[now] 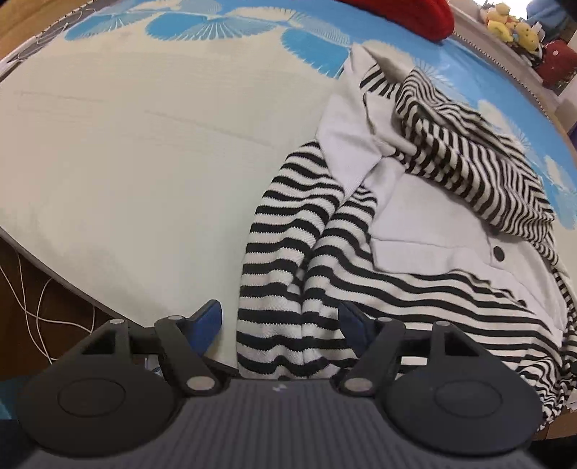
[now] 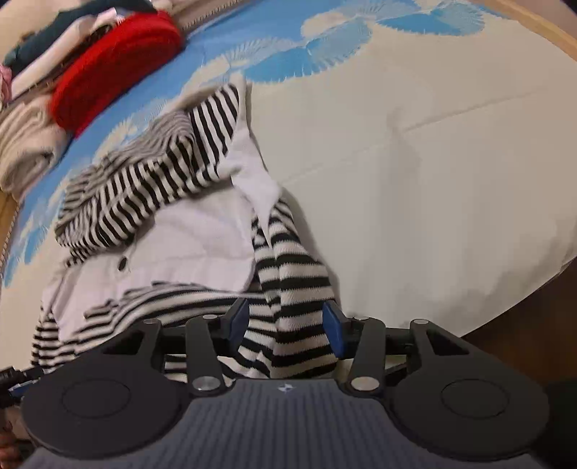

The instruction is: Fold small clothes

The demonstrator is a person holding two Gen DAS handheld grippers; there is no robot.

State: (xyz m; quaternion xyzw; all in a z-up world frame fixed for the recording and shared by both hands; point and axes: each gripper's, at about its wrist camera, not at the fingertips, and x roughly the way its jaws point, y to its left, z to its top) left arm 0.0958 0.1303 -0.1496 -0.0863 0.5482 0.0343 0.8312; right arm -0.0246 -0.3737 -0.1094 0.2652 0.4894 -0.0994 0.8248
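A small black-and-white striped top with a white front panel [image 1: 425, 231] and a black button [image 1: 498, 253] lies crumpled on the bed mat [image 1: 126, 173]. Two striped sleeves [image 1: 285, 252] run from it toward the near edge. My left gripper [image 1: 281, 323] points down over the sleeve ends, its jaws wide apart; the left pad [image 1: 211, 319] stands clear of the cloth. In the right wrist view the same top [image 2: 187, 238] lies left of centre. My right gripper [image 2: 286, 324] straddles a striped sleeve [image 2: 292, 288], which sits loosely between its blue pads without being pinched.
A red knitted item [image 1: 407, 14] [image 2: 119, 61] lies at the far side, beside a pile of other clothes [image 2: 43, 119]. Soft toys [image 1: 512, 25] sit beyond the bed. White cables [image 1: 36, 306] hang below the mat's near edge. The mat is cream with blue flowers [image 2: 306, 61].
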